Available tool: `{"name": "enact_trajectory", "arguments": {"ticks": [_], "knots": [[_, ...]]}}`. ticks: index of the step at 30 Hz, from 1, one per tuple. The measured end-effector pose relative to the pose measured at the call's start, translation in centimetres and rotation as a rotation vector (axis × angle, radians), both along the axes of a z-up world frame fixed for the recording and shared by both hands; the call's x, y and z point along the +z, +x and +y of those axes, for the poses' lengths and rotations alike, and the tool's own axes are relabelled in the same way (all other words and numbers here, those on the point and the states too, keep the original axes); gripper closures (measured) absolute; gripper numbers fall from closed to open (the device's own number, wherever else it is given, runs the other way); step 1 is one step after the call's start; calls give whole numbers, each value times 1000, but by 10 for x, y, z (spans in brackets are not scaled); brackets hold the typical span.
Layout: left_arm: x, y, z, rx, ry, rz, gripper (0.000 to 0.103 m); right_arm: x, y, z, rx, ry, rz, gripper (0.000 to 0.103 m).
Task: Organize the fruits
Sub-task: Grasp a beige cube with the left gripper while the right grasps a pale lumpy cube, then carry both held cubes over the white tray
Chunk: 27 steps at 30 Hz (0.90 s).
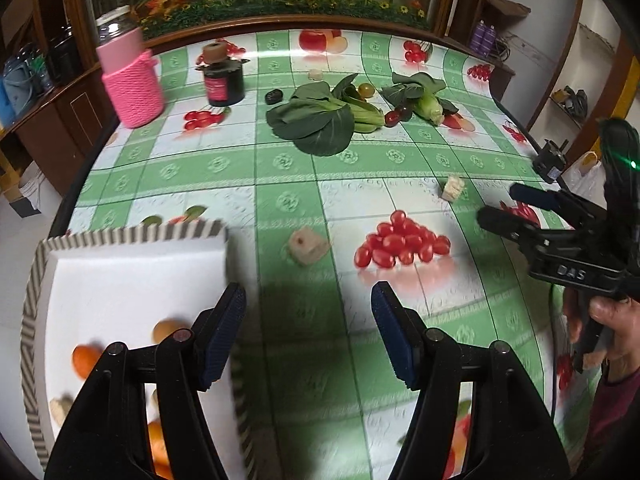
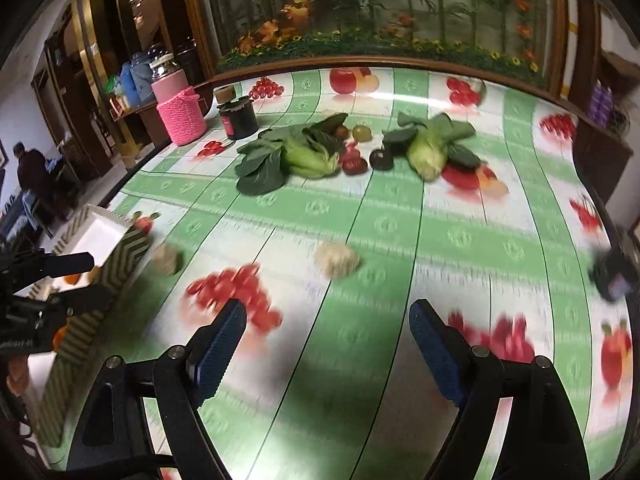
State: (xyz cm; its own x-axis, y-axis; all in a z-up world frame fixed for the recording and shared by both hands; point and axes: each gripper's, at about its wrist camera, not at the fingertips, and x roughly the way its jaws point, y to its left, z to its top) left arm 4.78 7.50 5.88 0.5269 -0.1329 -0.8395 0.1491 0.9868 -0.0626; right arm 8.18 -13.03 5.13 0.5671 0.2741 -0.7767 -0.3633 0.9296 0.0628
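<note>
1. The left hand-held gripper [image 1: 308, 332] hangs low over the near part of the table [image 1: 280, 168], its blue-padded fingers spread wide with nothing between them; its left finger sits over the right edge of the white tray [image 1: 132, 276]
2. That tray, with a striped rim, lies at the near left of the table and already has fruit in it: an orange one [image 1: 86, 358] and a tan one [image 1: 168, 330] show beside the gripper's arm, with more partly hidden under it
3. The right hand-held gripper [image 2: 326, 338] hovers over the green checked cloth, its fingers also wide apart and empty; this view is blurred
4. A pale beige lump [image 1: 308, 246] lies just right of the tray, and a second pale piece [image 1: 453, 188] sits farther right, near the right gripper's tips
5. Toward the far side two bok choy heads lie well apart from the tray: a big one [image 1: 316, 120] and a smaller one [image 1: 424, 98]
6. Between and around them are small fruits: a green-yellow round one [image 1: 365, 89], dark red ones [image 1: 394, 117], and a black one [image 1: 274, 97] to the left
7. A pink knitted holder [image 1: 134, 86] and a dark jar [image 1: 224, 82] stand at the far left
</note>
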Motion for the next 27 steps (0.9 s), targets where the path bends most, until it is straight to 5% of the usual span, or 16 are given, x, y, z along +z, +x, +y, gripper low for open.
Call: {"name": "enact_trajectory", "arguments": {"ticks": [6, 8, 10, 14, 17, 27], "knots": [[-13, 26, -7, 15, 10, 34, 39, -13, 27, 3, 45, 2, 0, 23], [-17, 33, -8, 24, 8, 44, 39, -20, 33, 8, 72, -30, 10, 36], [-22, 40, -10, 32, 11, 53, 39, -29, 39, 12, 97, -50, 36, 67], [-32, 49, -9, 45, 14, 72, 40, -34, 37, 13, 98, -40, 18, 69], [-40, 51, -10, 26, 32, 91, 76, -34, 33, 10, 99, -18, 23, 69], [-27, 32, -12, -17, 13, 42, 76, -22, 2, -2, 82, 17, 19, 69]]}}
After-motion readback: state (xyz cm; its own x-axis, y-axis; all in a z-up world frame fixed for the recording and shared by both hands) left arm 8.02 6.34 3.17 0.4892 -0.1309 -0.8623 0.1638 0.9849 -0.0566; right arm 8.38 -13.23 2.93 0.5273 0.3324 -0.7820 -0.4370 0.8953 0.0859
